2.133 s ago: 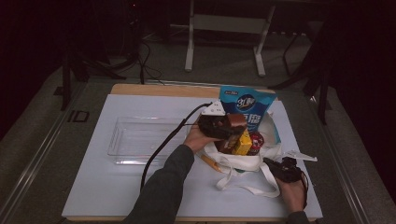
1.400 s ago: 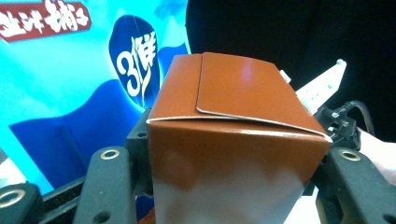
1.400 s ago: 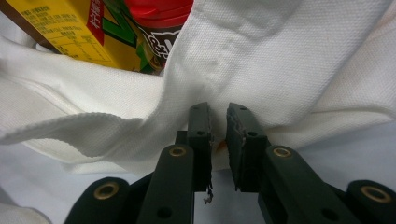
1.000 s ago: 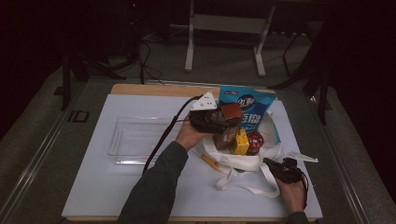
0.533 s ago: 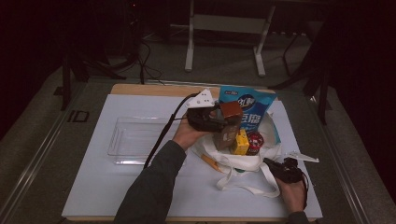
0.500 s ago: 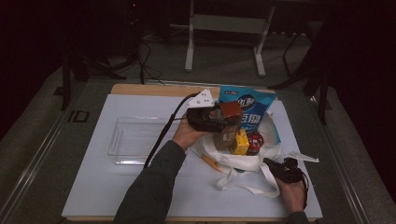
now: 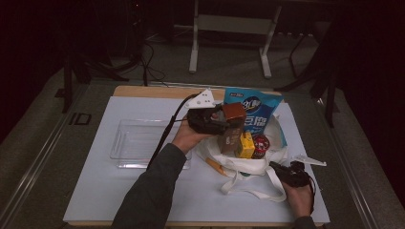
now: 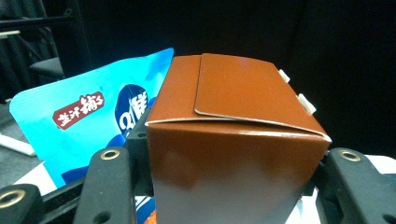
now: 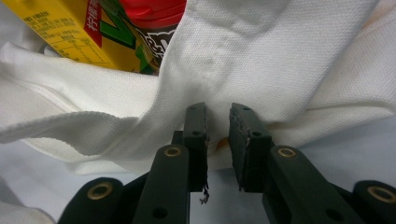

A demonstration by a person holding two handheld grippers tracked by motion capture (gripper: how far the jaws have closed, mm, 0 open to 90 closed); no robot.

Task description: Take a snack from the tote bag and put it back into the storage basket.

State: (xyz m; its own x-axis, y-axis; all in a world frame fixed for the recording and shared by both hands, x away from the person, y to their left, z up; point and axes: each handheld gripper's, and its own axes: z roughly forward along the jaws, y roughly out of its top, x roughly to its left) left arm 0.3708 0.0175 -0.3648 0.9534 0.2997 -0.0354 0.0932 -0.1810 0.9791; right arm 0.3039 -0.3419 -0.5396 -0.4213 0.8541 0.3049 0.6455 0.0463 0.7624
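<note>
The left hand-held gripper [image 8: 233, 186] is clamped on a brown carton [image 8: 233, 140], raised above the white bag [image 7: 248, 164], beside a blue pouch [image 7: 255, 114] with Chinese lettering. The right hand-held gripper [image 9: 217, 140] pinches bag cloth, jaws slightly apart.

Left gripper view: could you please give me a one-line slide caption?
Hand-held gripper clamps a brown carton before a blue snack bag.

Dim dark room, grey floor [image 7: 229, 67], white metal stand [image 7: 231, 24] behind the white-topped table [image 7: 119, 191]
</note>
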